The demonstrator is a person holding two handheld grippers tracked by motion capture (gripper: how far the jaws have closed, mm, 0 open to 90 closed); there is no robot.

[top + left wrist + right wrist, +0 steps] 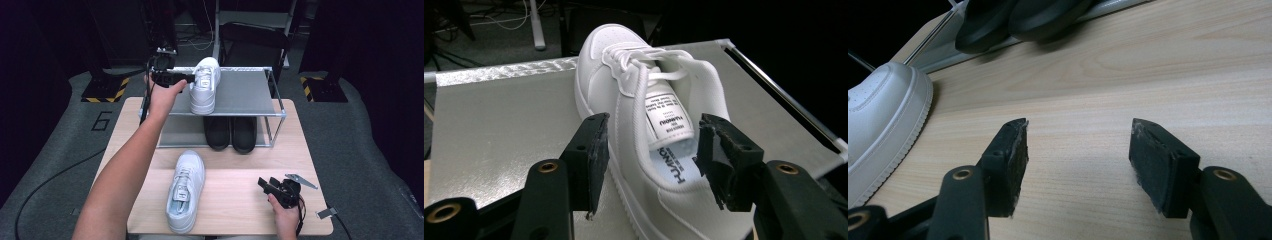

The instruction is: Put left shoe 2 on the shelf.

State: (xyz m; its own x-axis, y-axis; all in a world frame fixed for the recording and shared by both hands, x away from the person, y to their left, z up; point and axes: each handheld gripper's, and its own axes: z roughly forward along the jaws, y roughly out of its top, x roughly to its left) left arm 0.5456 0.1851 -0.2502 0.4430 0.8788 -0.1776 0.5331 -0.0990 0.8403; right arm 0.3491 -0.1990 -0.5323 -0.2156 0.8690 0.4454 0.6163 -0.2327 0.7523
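White sneaker [644,100] on the top shelf [245,92] of the rack [276,114], left part of shelf, toe pointing away from the person. Prob. light; sole stiff, upper & padded collar soft, smooth leather-like skin somewhat slippery. Best hold: across one collar wall w/ one pad inside the opening, or across the heel. Left hand-held gripper [651,155] just beside the heel end, jaws wide, collar rim betw. them but pads not pressing; nothing held. Second white sneaker [186,190] lies on the surface [240,200], near front edge, well apart from shelf. Pair of black shoes [231,132] on the lower shelf, directly below. Right hand-held gripper [1075,150] low over bare surface at front right, jaws wide, empty. Obstructions: rack's frame tubes at shelf edges; nothing else crowds either sneaker
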